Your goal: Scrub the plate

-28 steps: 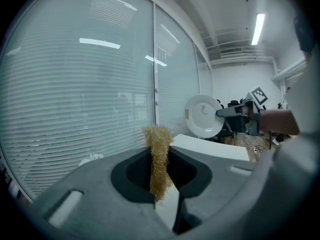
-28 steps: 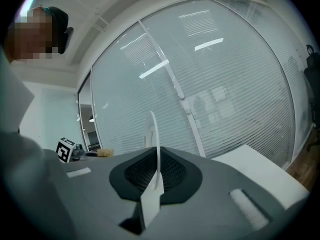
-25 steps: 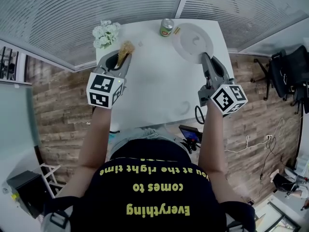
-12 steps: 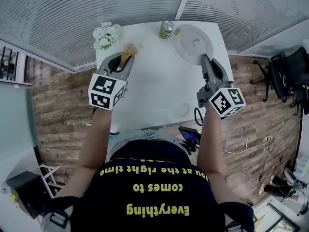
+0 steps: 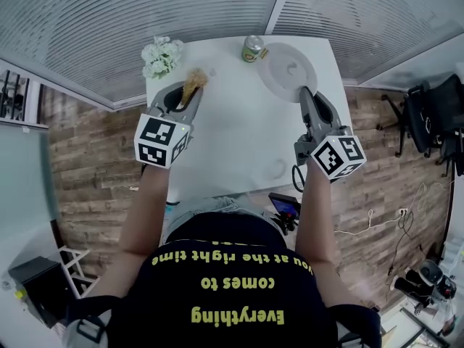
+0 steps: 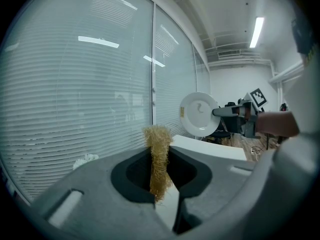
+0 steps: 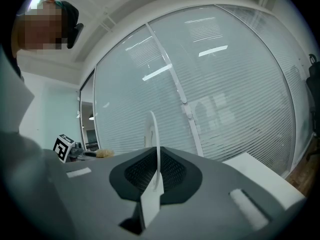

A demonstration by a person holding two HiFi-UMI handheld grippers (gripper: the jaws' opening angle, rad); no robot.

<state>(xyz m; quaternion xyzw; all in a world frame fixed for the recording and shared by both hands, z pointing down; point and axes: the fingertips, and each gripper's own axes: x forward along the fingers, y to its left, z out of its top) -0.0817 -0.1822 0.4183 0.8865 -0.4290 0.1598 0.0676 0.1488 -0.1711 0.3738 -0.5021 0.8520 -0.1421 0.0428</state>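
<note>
Right gripper clamps the plate by its rim — plate on edge above the table's far right, face turned left. Left gripper pinches a scrubber — long axis pointing far, well apart from plate.

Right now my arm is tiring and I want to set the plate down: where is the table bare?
The table's middle is bare, between the left gripper with its scrubber and the right gripper holding the plate, down to the near edge. The far edge is crowded: flowers at its left corner, a can mid-edge.
</note>
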